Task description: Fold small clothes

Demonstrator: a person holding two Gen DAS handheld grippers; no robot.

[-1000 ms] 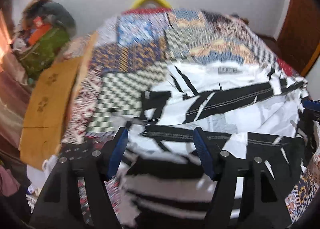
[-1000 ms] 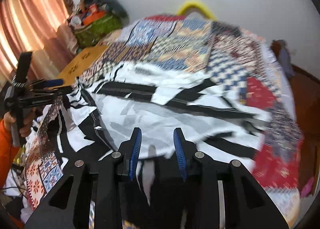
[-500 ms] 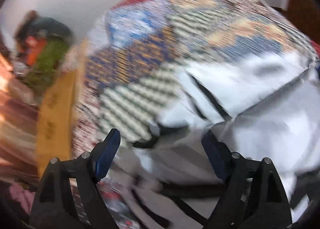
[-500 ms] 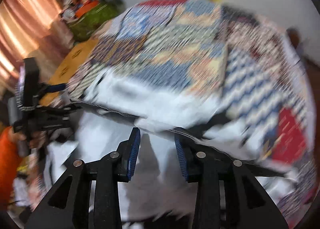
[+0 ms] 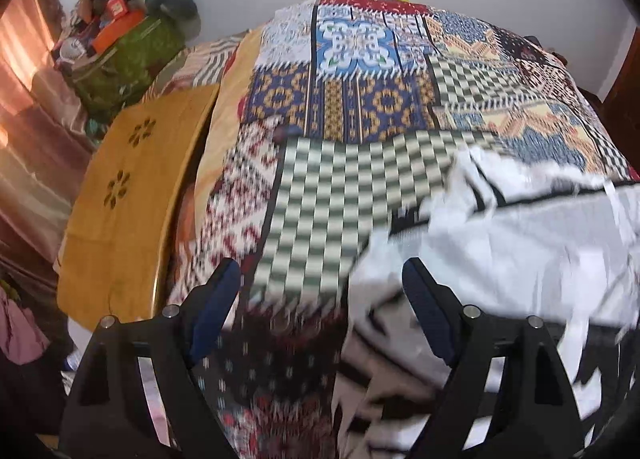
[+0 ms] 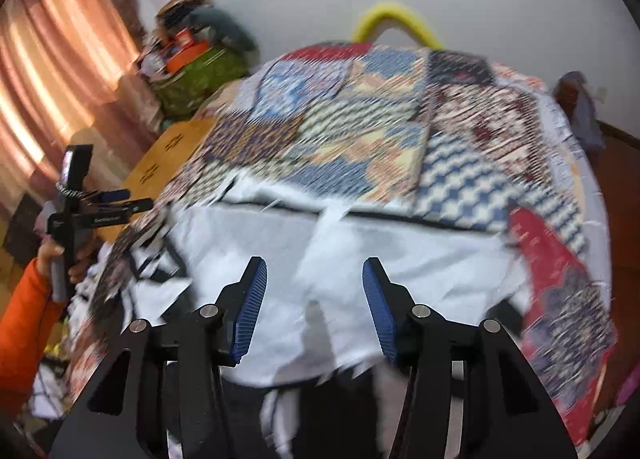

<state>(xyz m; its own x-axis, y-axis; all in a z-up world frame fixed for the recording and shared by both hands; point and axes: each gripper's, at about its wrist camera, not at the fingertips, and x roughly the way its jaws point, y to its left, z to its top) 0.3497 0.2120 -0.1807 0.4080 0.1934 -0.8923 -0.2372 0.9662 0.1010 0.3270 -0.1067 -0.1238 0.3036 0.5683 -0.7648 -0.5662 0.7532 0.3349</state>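
A white garment with black stripes (image 6: pixel 360 255) lies folded over on the patchwork bedspread (image 6: pixel 352 139); its white inside faces up. In the left wrist view the garment (image 5: pixel 520 243) fills the right half. My right gripper (image 6: pixel 314 299) is open and empty just above the garment's near edge. My left gripper (image 5: pixel 320 311) is open and empty above the garment's left edge and the bedspread (image 5: pixel 332 195). The left gripper also shows at the left of the right wrist view (image 6: pixel 116 203), held by a hand in an orange sleeve.
An ochre cushion or board (image 5: pixel 132 203) lies along the bed's left side. A green bag piled with things (image 5: pixel 128 47) stands at the back left by pink curtains (image 6: pixel 60 79). A yellow hoop (image 6: pixel 396 23) rises behind the bed. Wooden furniture (image 6: pixel 616 187) is at the right.
The garment's near half has been flipped over onto its far half, so the white inside now shows. My right gripper has opened and let go of it. Both grippers have swung up and forward.
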